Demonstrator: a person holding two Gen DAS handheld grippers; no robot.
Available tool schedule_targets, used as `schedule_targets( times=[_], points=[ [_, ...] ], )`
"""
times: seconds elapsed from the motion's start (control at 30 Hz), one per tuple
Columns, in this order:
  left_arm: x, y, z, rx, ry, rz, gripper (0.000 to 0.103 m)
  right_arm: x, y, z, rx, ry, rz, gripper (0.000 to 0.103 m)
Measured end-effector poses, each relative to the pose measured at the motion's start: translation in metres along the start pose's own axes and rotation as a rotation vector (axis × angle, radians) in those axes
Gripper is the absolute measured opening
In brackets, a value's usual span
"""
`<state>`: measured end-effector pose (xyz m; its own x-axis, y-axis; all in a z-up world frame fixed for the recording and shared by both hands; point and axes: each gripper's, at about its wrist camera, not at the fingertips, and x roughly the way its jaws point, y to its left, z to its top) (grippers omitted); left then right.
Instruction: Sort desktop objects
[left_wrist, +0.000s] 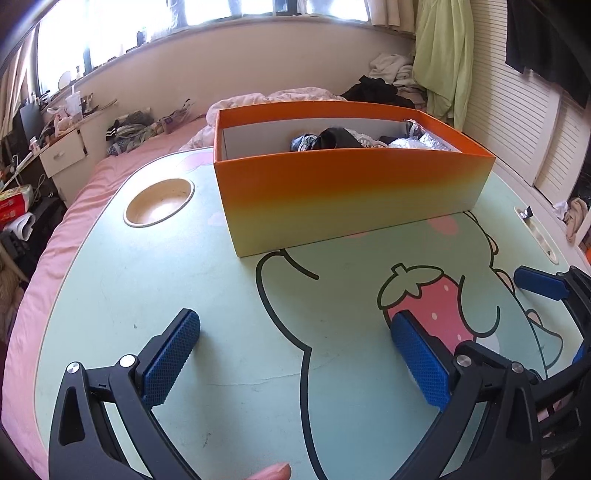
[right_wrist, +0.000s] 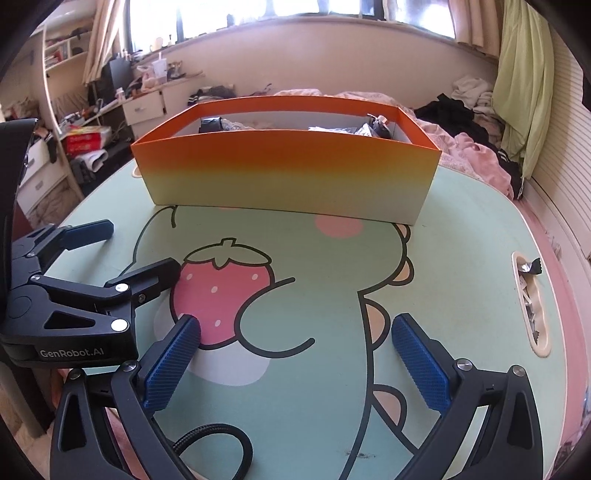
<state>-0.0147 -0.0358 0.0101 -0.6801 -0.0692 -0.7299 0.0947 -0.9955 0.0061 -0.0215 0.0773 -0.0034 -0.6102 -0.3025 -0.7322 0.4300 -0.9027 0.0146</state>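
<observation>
Both grippers, the left gripper (left_wrist: 295, 354) and the right gripper (right_wrist: 295, 354), hang wide open with nothing between their blue pads. Beyond them, the green cartoon tabletop (left_wrist: 229, 302) looks bare. Dark and shiny little things already sit inside the orange-and-yellow cardboard box (left_wrist: 343, 192), so the sorting seems nearly done. Only a crinkly wrapper (right_wrist: 532, 266) waits in the table's side slot.

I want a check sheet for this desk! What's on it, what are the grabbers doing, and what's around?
Surface: green cartoon lap table, round cup recess, side slot holding foil wrappers.
Job's things: orange box holding dark and foil items.
Clutter: nothing seen loose on the tabletop.
Grippers: left gripper and right gripper open, empty.
Cables: black braided cable near the right gripper.
Surroundings: pink bed, clothes pile, messy desk.
</observation>
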Motion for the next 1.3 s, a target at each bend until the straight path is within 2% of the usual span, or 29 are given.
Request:
schedule_targets(
  times=[1.3],
  points=[
    [0.0023, -0.0006, -0.0019, 0.005, -0.005, -0.003, 0.103, -0.0001, 0.0001, 0.0007, 0.000, -0.001, -0.001, 0.103]
  ],
)
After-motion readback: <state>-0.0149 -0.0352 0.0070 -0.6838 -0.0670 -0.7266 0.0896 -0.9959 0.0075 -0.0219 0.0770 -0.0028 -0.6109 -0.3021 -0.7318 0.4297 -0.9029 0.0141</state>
